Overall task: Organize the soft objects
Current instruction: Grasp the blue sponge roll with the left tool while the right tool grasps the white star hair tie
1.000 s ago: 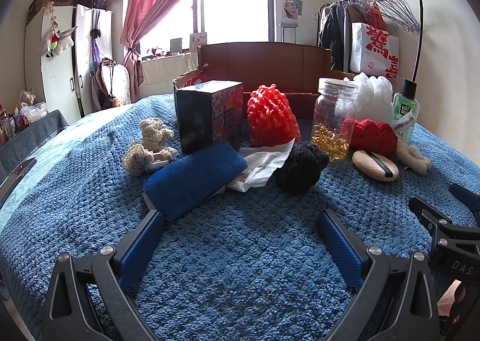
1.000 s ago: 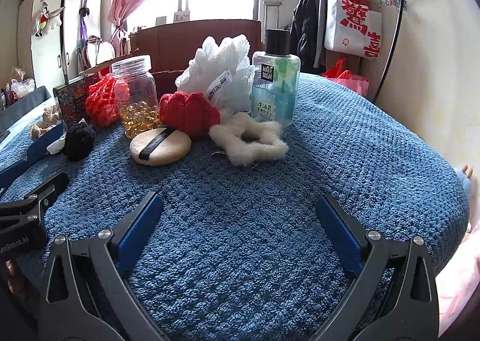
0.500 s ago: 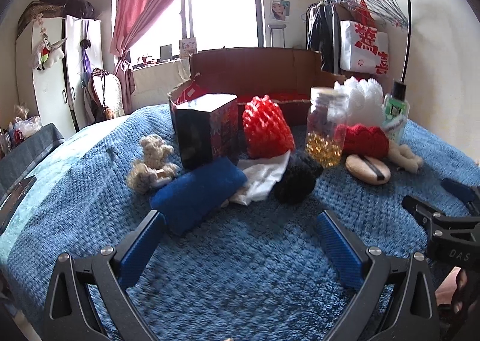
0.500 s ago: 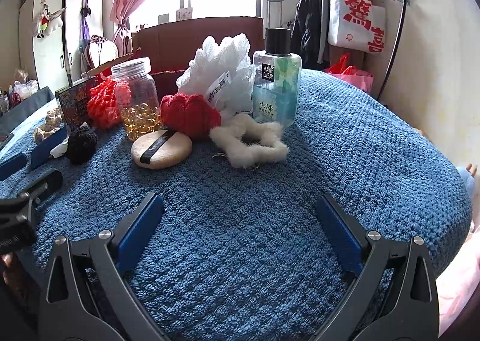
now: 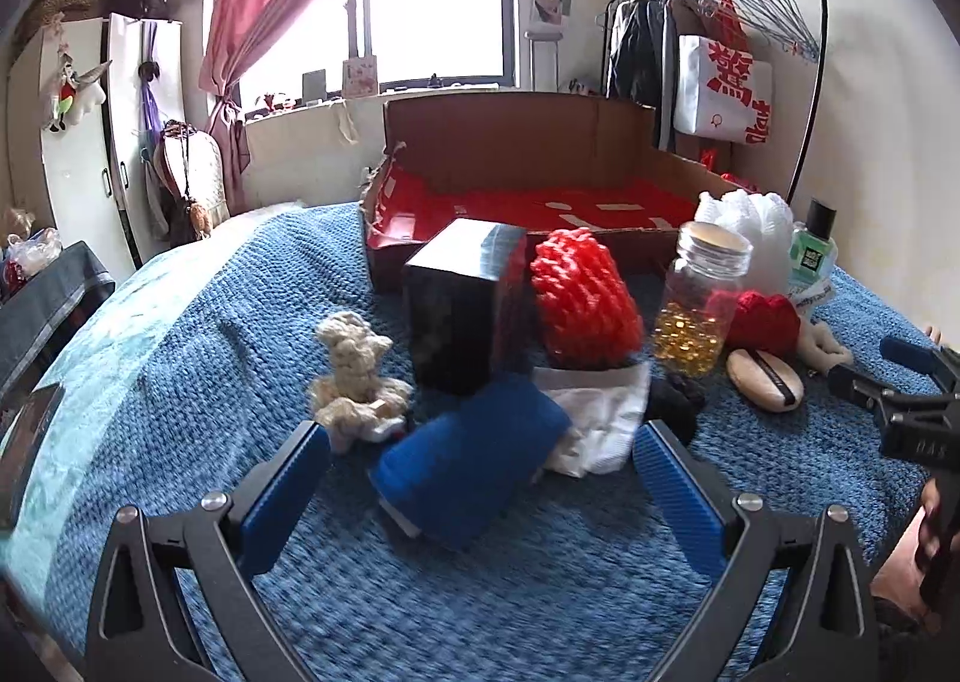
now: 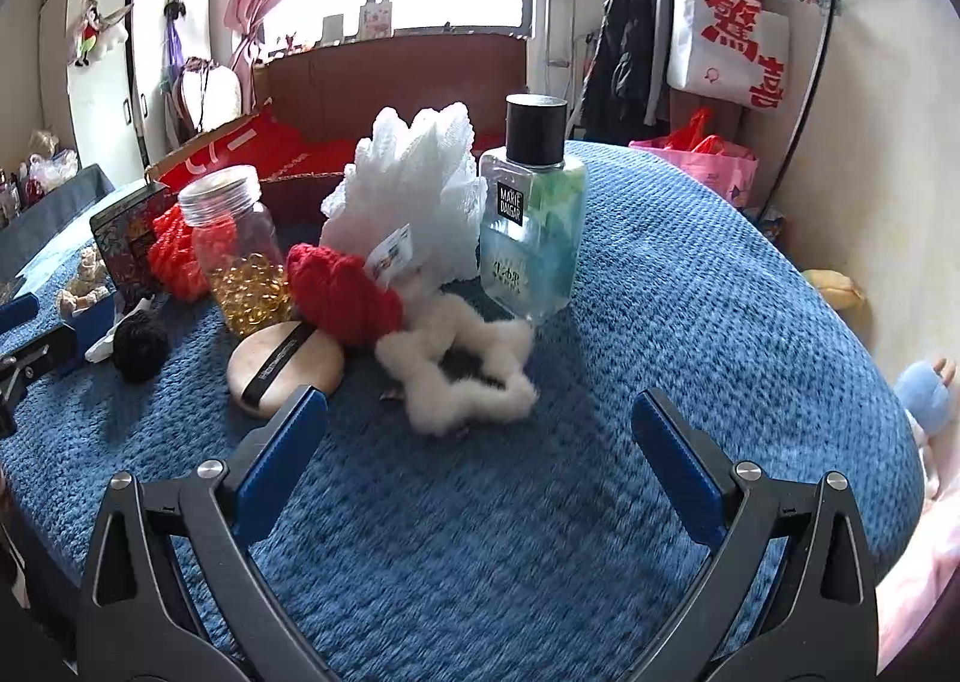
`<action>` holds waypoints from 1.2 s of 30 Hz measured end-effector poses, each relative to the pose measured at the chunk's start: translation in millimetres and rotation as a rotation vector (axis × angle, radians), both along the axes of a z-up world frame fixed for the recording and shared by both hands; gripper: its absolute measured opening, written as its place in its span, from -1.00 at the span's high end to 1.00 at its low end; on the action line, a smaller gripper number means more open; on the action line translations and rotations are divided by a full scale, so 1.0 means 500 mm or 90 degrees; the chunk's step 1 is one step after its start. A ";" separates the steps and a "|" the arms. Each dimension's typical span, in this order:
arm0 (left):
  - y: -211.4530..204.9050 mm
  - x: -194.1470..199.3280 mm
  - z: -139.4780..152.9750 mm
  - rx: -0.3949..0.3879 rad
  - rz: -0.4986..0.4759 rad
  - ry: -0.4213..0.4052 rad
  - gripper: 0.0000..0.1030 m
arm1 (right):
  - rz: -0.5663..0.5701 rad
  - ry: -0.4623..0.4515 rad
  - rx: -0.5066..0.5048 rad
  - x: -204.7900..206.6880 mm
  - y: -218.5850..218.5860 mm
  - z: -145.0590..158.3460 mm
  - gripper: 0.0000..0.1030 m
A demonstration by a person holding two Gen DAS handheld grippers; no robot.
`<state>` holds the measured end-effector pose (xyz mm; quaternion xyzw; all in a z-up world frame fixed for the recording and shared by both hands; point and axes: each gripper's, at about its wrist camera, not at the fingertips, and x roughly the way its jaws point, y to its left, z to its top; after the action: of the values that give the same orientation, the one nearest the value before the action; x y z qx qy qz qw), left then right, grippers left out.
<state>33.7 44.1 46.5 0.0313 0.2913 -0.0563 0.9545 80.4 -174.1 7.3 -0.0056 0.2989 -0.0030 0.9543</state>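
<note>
My left gripper (image 5: 480,442) is open, its blue fingers flanking a rolled blue towel (image 5: 474,454) on the blue bedspread. Behind the towel lie a cream knitted toy (image 5: 354,376), a red knitted piece (image 5: 582,301), a white cloth (image 5: 600,412) and a black yarn ball (image 5: 675,403). My right gripper (image 6: 480,418) is open just before a fluffy cream star-shaped ring (image 6: 462,370). Near it sit a red knitted heart (image 6: 342,292), a tan powder puff (image 6: 285,367) and a white mesh sponge (image 6: 414,190). An open cardboard box (image 5: 540,154) with a red lining stands behind everything.
Hard items stand among the soft ones: a dark box (image 5: 462,304), a jar of golden beads (image 6: 240,250) and a green lotion bottle (image 6: 531,214). A clothes rack (image 5: 750,64) stands at the right wall, a white wardrobe (image 5: 90,142) at the left. The bed edge drops off right.
Both grippers have moved forward and closer to the objects. The blue towel now lies between the left fingers, and the cream ring sits nearer the right fingers. Both stay open.
</note>
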 end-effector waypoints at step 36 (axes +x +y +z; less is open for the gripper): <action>0.036 0.030 0.001 -0.015 -0.108 0.094 0.23 | 0.076 0.046 0.026 0.041 -0.034 0.015 0.15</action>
<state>48.9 61.9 47.0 0.0407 0.3567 -0.1427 0.9224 100.7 -191.1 14.7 -0.0038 0.3325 0.0602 0.9412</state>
